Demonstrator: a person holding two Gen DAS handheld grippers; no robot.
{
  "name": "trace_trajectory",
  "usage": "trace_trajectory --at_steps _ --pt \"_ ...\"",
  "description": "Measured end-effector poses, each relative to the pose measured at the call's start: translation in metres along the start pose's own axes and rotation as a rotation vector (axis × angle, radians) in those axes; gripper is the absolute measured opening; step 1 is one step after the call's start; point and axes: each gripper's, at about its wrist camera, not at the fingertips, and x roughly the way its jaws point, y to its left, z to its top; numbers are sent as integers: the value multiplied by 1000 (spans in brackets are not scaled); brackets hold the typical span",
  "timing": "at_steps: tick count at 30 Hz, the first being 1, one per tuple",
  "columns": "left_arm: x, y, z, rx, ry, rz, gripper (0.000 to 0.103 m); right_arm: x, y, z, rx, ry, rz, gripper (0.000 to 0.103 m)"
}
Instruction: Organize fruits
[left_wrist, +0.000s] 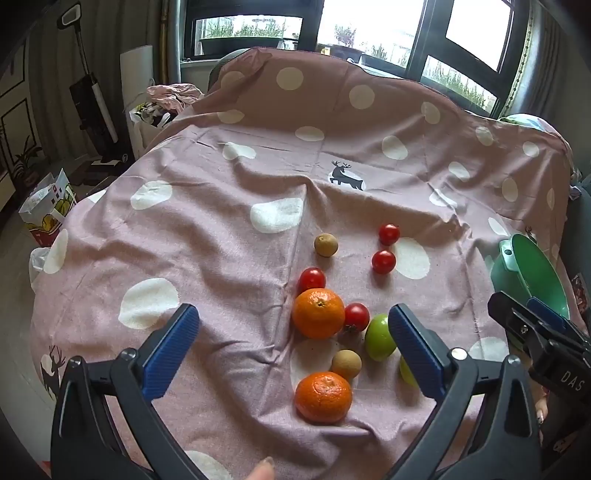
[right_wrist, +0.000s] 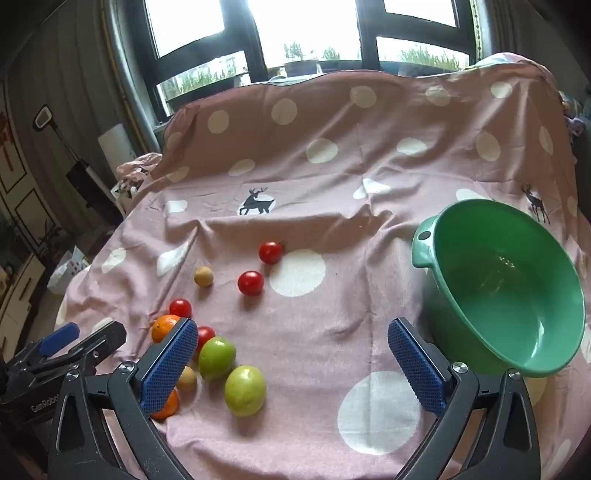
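Fruits lie loose on a pink dotted cloth (left_wrist: 221, 240). In the left wrist view there are two oranges (left_wrist: 318, 313) (left_wrist: 323, 396), several red tomatoes (left_wrist: 389, 234), two brown longans (left_wrist: 326, 244) and a green fruit (left_wrist: 378, 336). My left gripper (left_wrist: 291, 350) is open and empty above them. In the right wrist view two green fruits (right_wrist: 245, 390) (right_wrist: 217, 357) lie near the left finger. The green bowl (right_wrist: 480, 229) stands empty at the right. My right gripper (right_wrist: 291, 362) is open and empty.
The cloth rises over a backrest (right_wrist: 332, 110) behind the fruits. A window (right_wrist: 295, 33) is beyond it. A vacuum (left_wrist: 92, 103) and bags (left_wrist: 48, 210) stand on the floor at the left. The left gripper shows at the right wrist view's lower left (right_wrist: 70, 350).
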Motion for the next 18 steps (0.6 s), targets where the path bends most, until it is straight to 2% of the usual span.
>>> trace_trajectory --at_steps 2,8,12,14,18 --pt "0 1 0 -9 4 13 102 0 -4 1 30 -5 29 102" --pt "-3 -1 0 36 -24 36 102 -3 0 0 12 -16 18 102" --pt "-7 -10 -1 52 -40 37 102 1 10 -1 23 -1 33 102" --pt "-8 -11 -1 57 -45 34 102 1 -4 0 46 8 55 102" --pt "-7 -12 -2 60 -44 25 102 3 -2 0 45 15 50 102"
